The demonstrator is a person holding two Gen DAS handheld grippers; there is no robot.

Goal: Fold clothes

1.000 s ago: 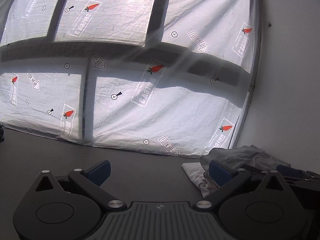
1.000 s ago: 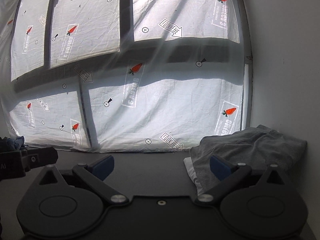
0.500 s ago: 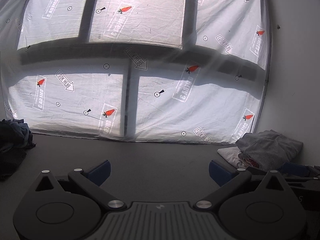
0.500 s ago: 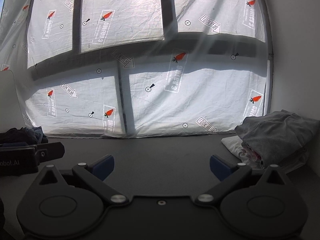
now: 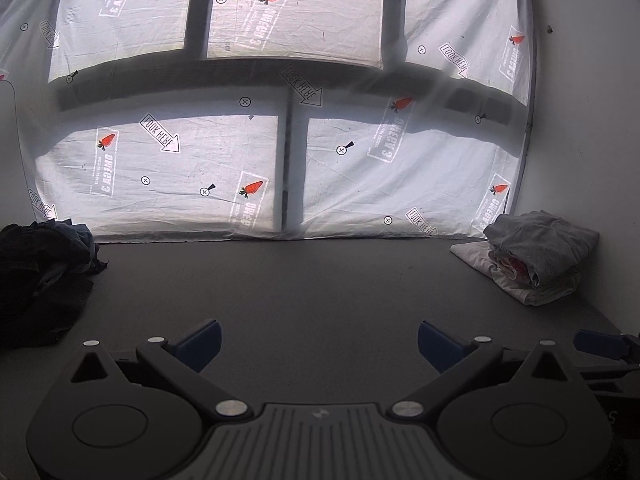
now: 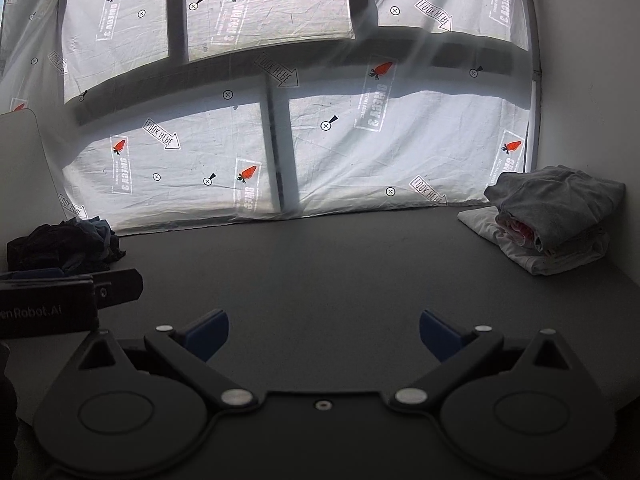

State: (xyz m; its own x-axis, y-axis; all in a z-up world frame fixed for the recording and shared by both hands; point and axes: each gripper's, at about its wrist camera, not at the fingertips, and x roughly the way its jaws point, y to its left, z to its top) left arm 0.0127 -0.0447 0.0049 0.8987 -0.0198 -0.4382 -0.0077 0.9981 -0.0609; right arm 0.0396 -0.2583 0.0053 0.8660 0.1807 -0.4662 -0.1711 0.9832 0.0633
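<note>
Both claws released and holding nothing over the bare middle of the dark grey bench (image 5: 320, 280): left claw (image 5: 319, 342), right claw (image 6: 324, 334). Crumpled heap of dark navy and black clothes (image 5: 42, 268) sits far left by the printed white sheet backdrop (image 5: 180, 160), nearer the left claw. Folded stack of grey-over-white garments (image 6: 556, 216) lies far right against the wall, nearer the right claw, so the heap is likely the next pick.

Matt grey table (image 5: 320, 280); soft cloth stack (image 5: 536, 256); creased sheet (image 5: 200, 160).
</note>
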